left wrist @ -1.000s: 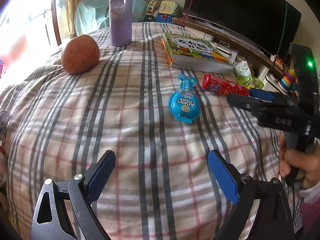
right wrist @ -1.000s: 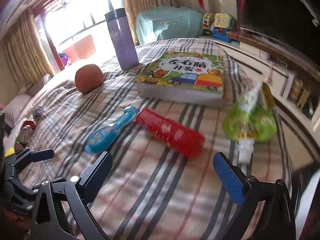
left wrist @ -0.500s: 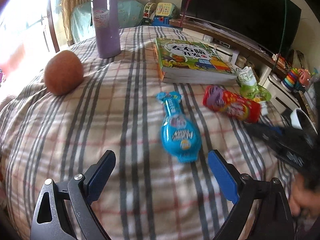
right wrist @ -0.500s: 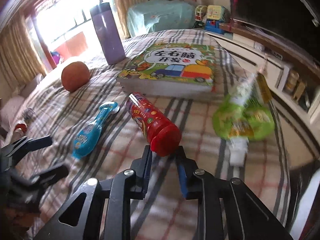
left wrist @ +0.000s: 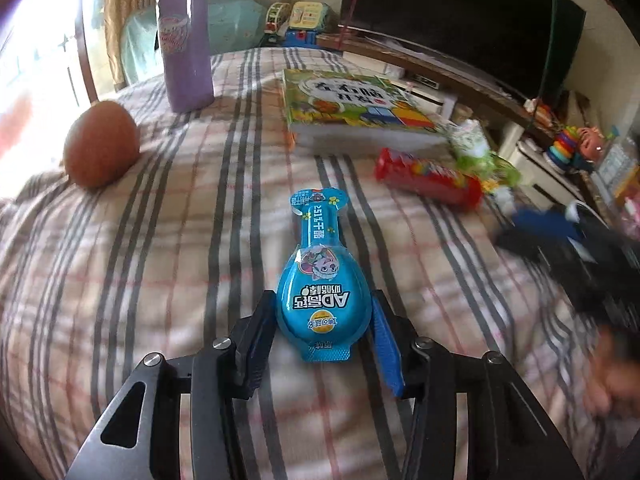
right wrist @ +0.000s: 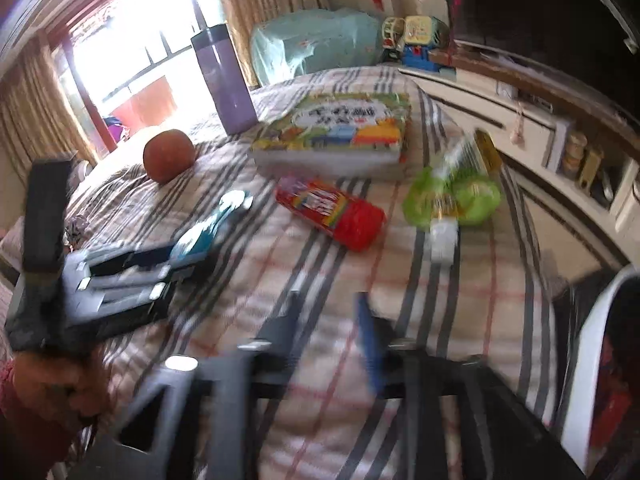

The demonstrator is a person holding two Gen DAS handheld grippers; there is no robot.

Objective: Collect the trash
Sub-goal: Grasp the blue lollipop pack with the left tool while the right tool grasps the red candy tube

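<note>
A blue spoon-shaped snack packet (left wrist: 322, 280) lies on the plaid bed cover. My left gripper (left wrist: 323, 320) is closed around its wide end, pads against both sides. A red candy tube (left wrist: 428, 181) and a green crumpled wrapper (left wrist: 476, 156) lie further right. In the right wrist view the red tube (right wrist: 332, 212) and the green wrapper (right wrist: 452, 196) lie ahead of my right gripper (right wrist: 328, 312). Its fingers are narrowly apart with nothing between them, and the view is blurred. The left gripper (right wrist: 176, 256) shows there on the blue packet (right wrist: 212, 226).
A children's book (left wrist: 356, 104), a purple flask (left wrist: 186, 40) and a brown ball (left wrist: 100, 144) stand further back on the bed. A shelf unit with toys (left wrist: 568, 152) runs along the right. A white bin rim (right wrist: 592, 360) shows at lower right.
My left gripper moved forward and closed on the blue packet. My right gripper let go of the red tube, pulled back and opened slightly; the tube lies on the bed.
</note>
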